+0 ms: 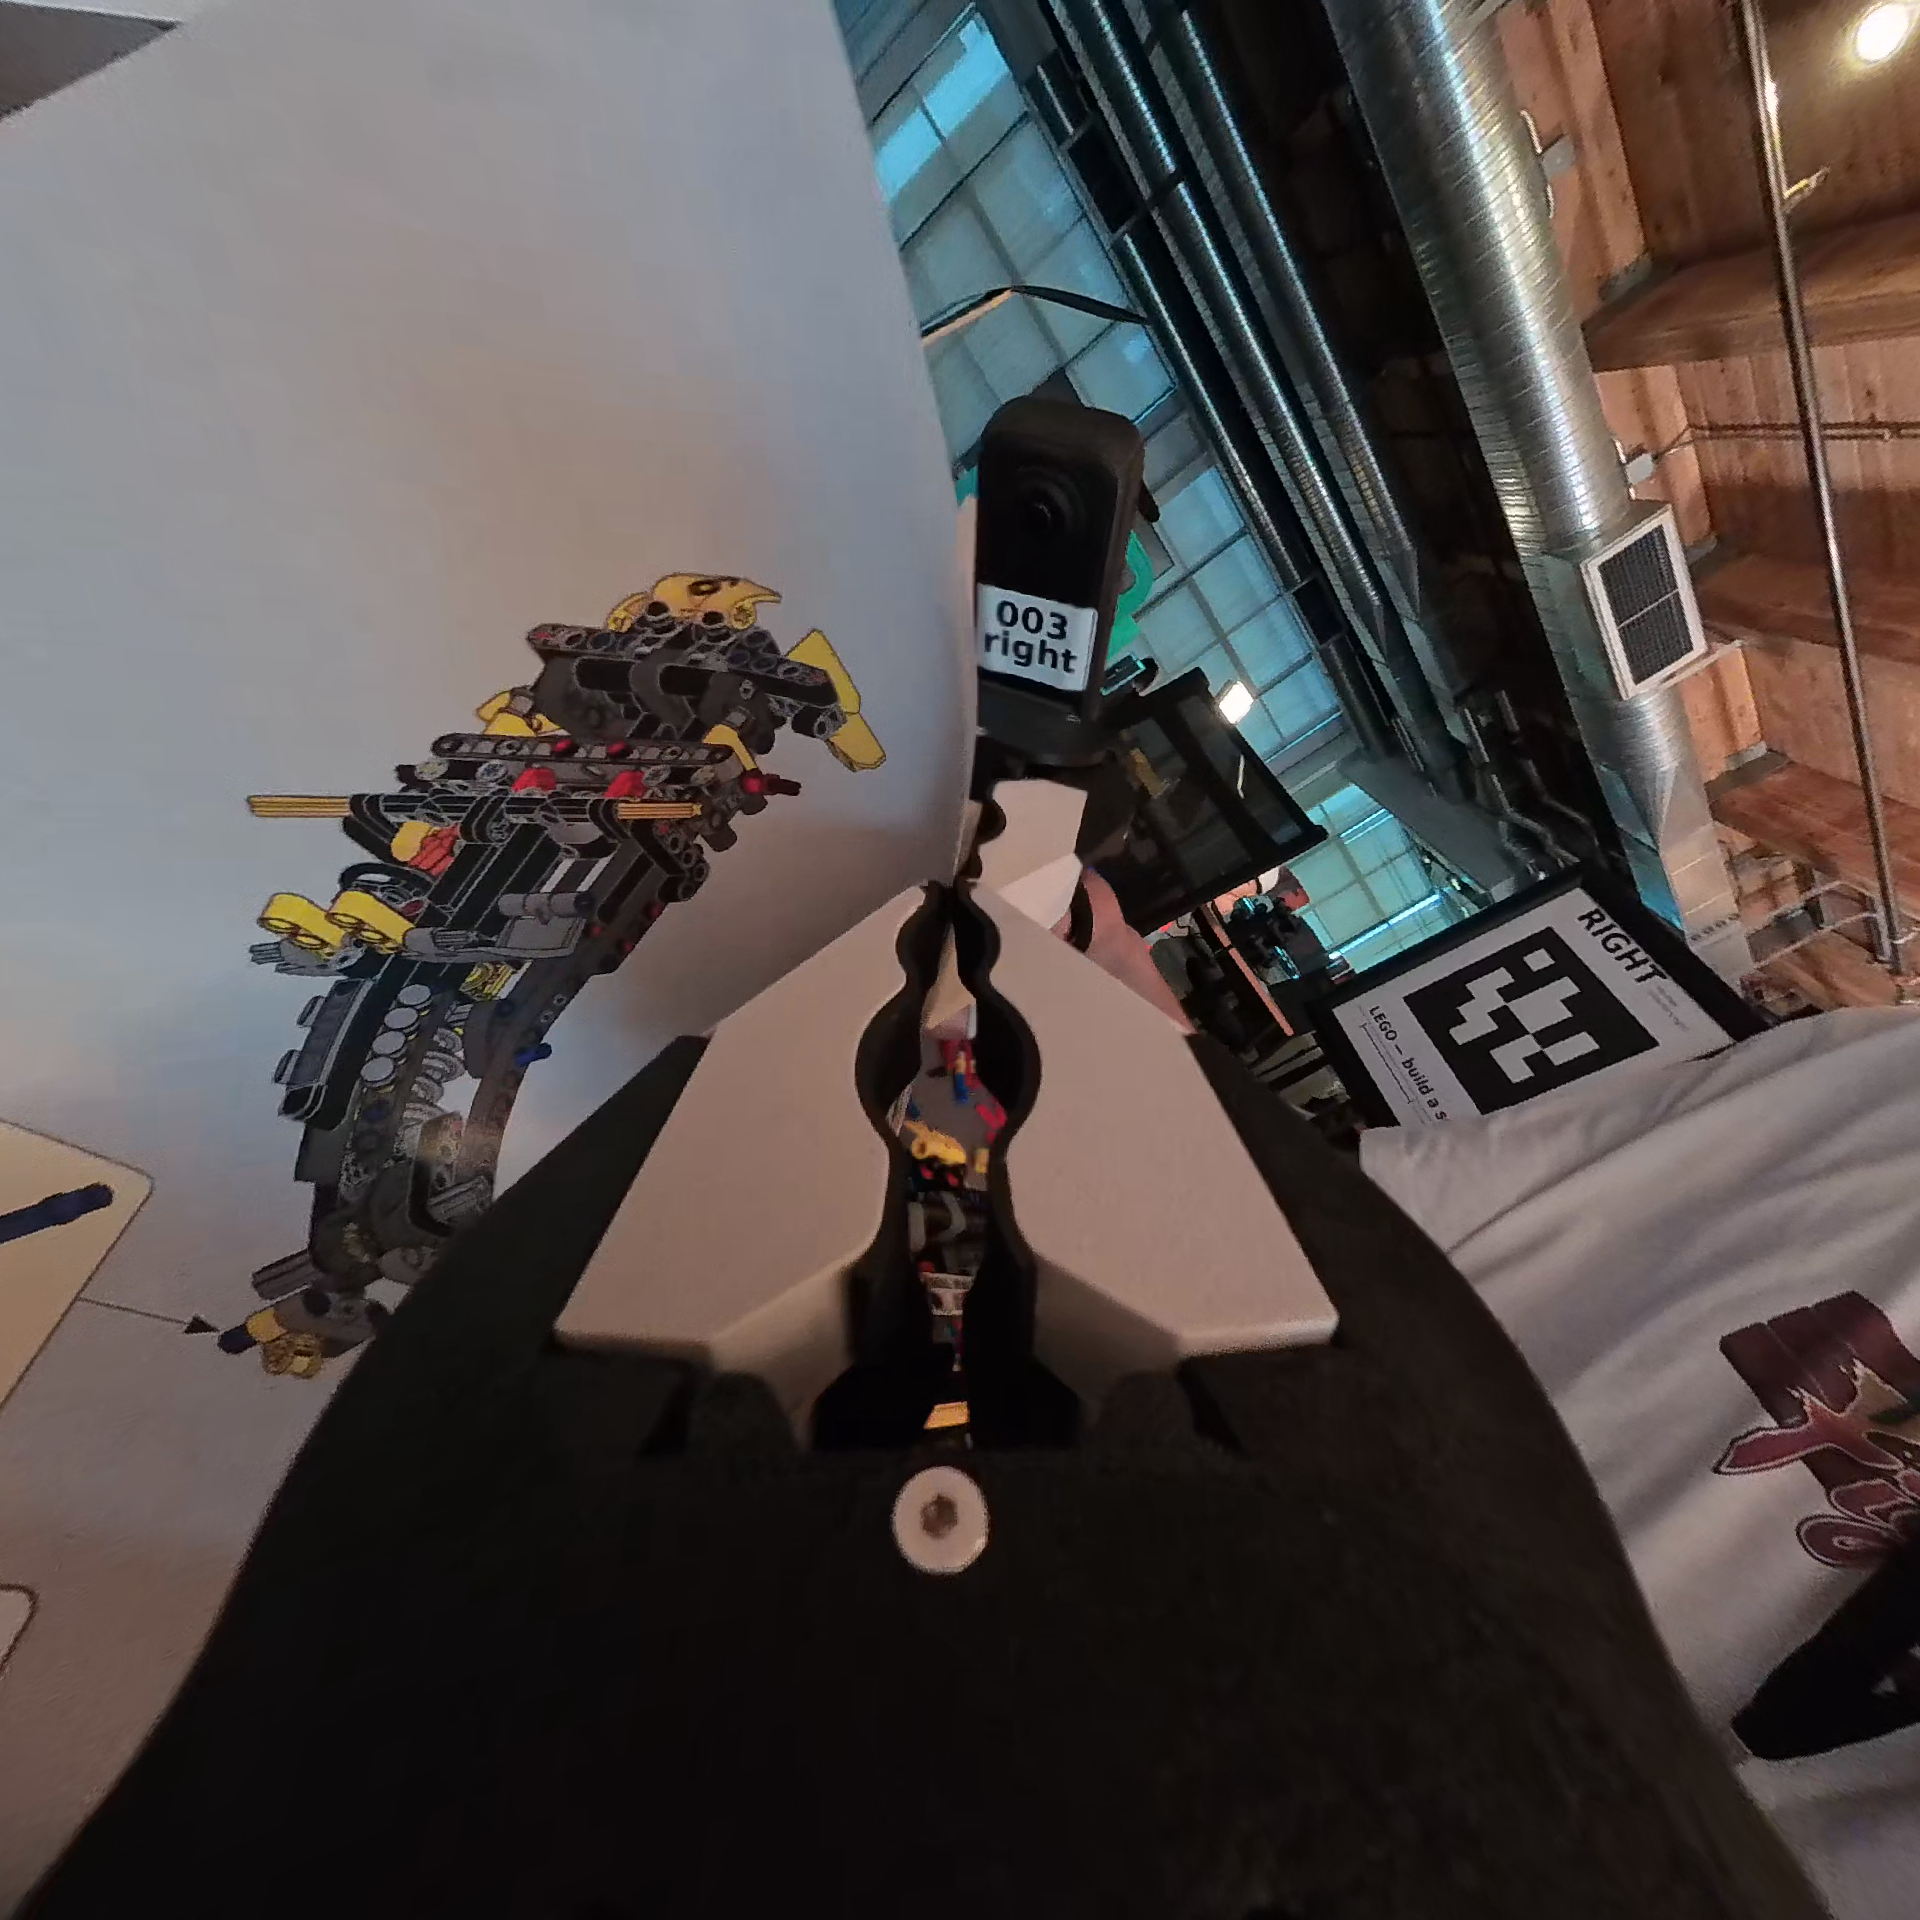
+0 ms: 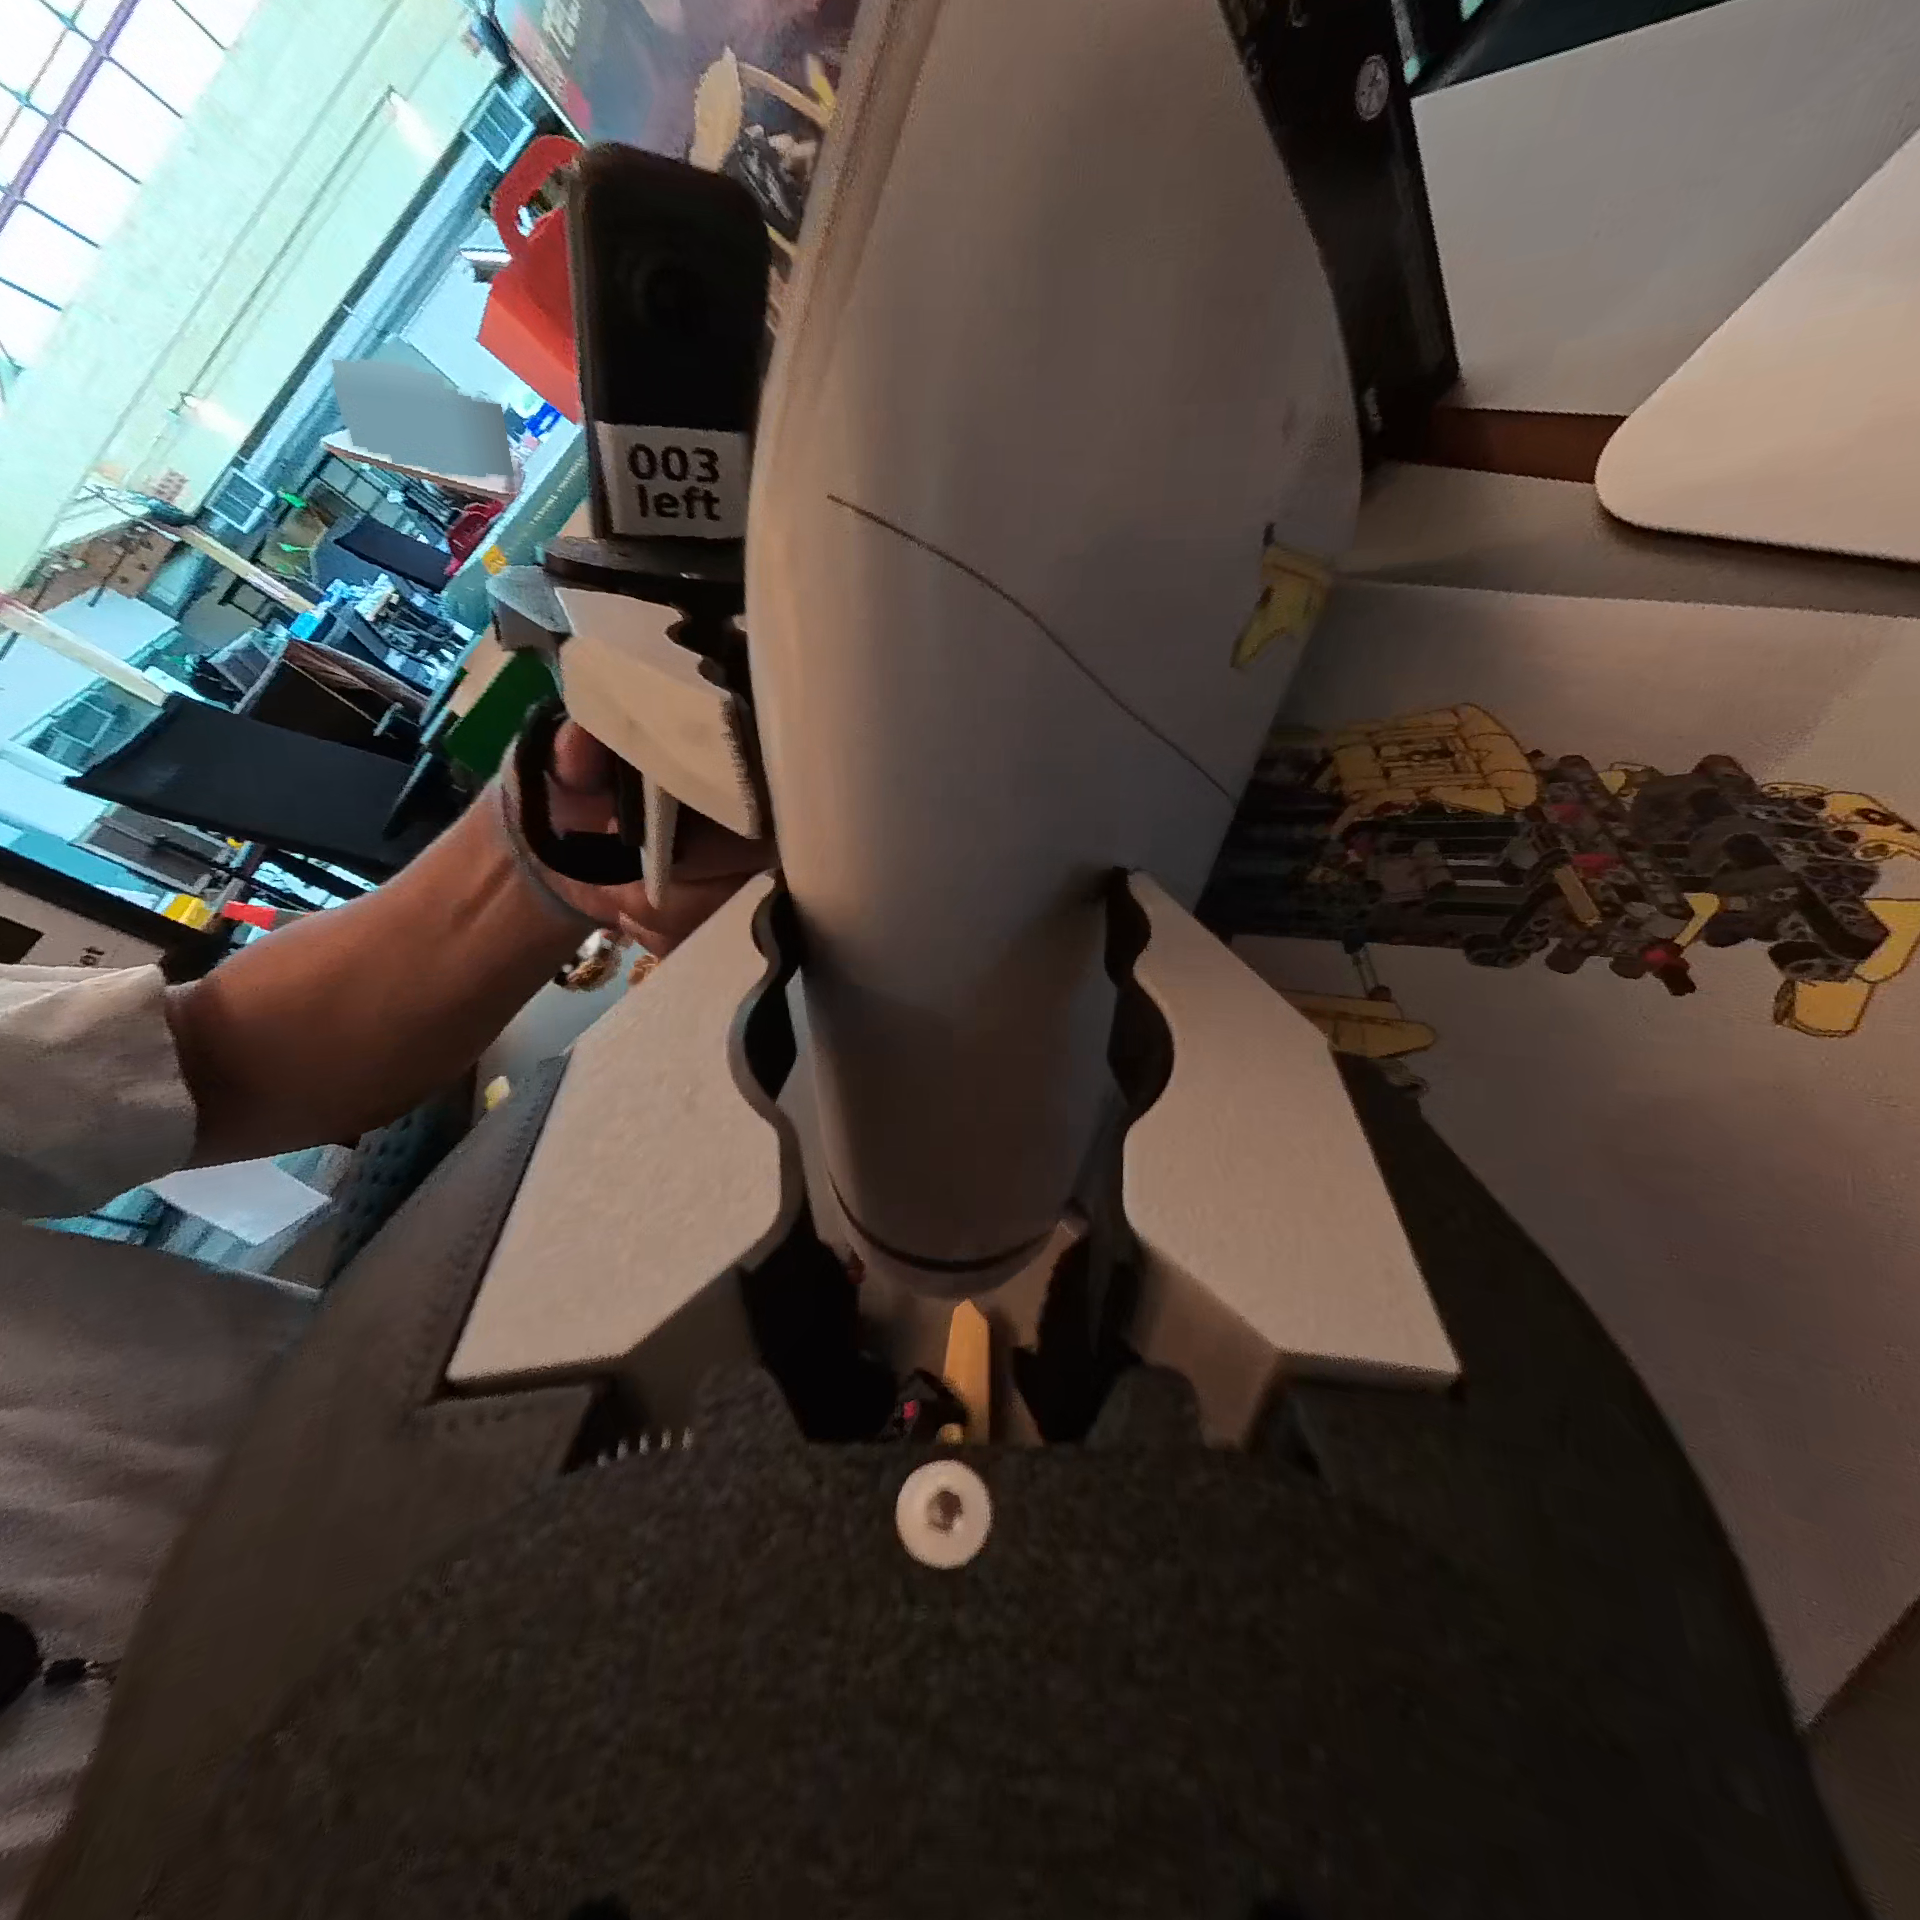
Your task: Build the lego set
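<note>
Looks like a tall workshop hall: wooden ceiling, round metal duct and big windows, all beyond the booklet. Below the booklet, a grey table, only partly seen.

Filling both views, that open booklet, lifted off the table with one pale page bowed into a curl and a printed drawing of a yellow and black machine on it. Probably mid page-turn, to reach the next building step.

At the booklet's edge, left gripper, fingers pinched closed on the thin sheet, likely to stop it slipping back. On the booklet's opposite side, right gripper, fingers standing apart with the curled page running between them. Cannot tell whether pressing the paper or merely cradling it.

Beside the booklet, a card with a black and white square marker, and a white shirt.

Smallest of all, loose lego pieces in yellow, red and blue, glimpsed under the booklet through the gap in the left fingers. Held by neither gripper, so seemingly no assembly in hand yet.
</note>
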